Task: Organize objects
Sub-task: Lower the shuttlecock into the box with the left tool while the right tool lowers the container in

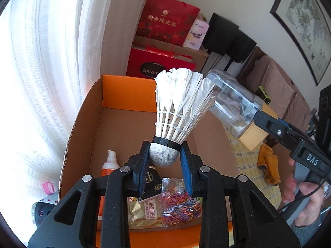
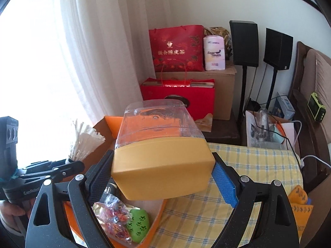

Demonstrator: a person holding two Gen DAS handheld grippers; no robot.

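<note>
Left wrist view: left gripper [image 1: 164,155] pinches a shuttlecock [image 1: 180,105] by its cork, feathers up, above the open cardboard box [image 1: 82,111], whose far floor lies bare. Rubber bands [image 1: 178,204] and a pump bottle [image 1: 108,165] crowd its near end. Right gripper [image 2: 163,171] clamps a yellow-based clear-lidded container [image 2: 163,165] above the box's right edge, beside the checked cloth [image 2: 254,165].

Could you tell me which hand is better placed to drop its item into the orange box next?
Left, I think. Its tongs hold the shuttlecock directly above the box, while the right tongs hold the container over its edge.
</note>
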